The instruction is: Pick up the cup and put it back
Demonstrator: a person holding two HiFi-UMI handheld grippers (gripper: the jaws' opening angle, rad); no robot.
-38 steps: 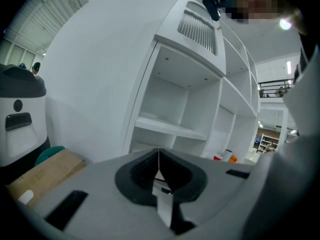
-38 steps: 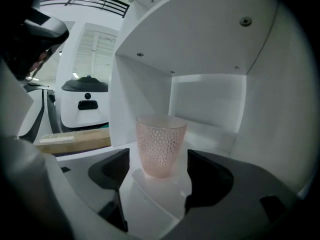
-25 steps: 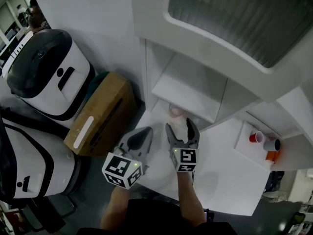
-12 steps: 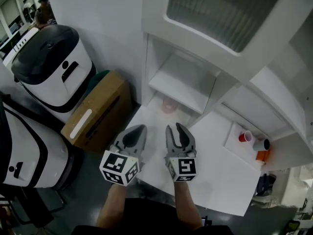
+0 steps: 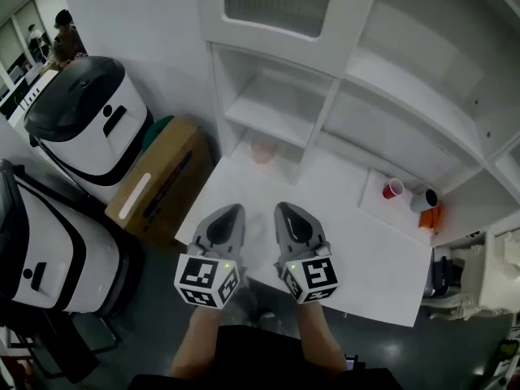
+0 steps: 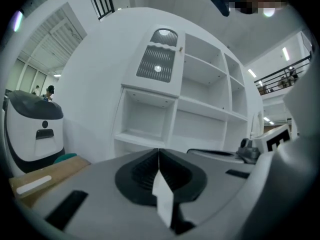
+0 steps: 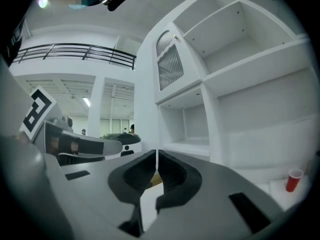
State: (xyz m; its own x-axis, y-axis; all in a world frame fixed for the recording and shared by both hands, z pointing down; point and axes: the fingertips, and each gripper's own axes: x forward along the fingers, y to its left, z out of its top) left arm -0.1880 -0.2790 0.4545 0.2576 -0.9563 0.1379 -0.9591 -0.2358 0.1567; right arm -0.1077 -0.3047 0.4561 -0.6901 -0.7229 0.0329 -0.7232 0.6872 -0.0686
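Under the lowest shelf (image 5: 272,114), pale pink cup (image 5: 262,151), apparently upright.

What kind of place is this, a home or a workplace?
Most likely a test hall or lab: a bare white shelf unit and table look like a mock-up, large white-and-black machines stand beside them, and a railed gallery runs overhead.

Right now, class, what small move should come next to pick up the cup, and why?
Probably open the right tool. It and the left tool are shut and empty, and the pink cup stands untouched ahead of them, under the shelf.
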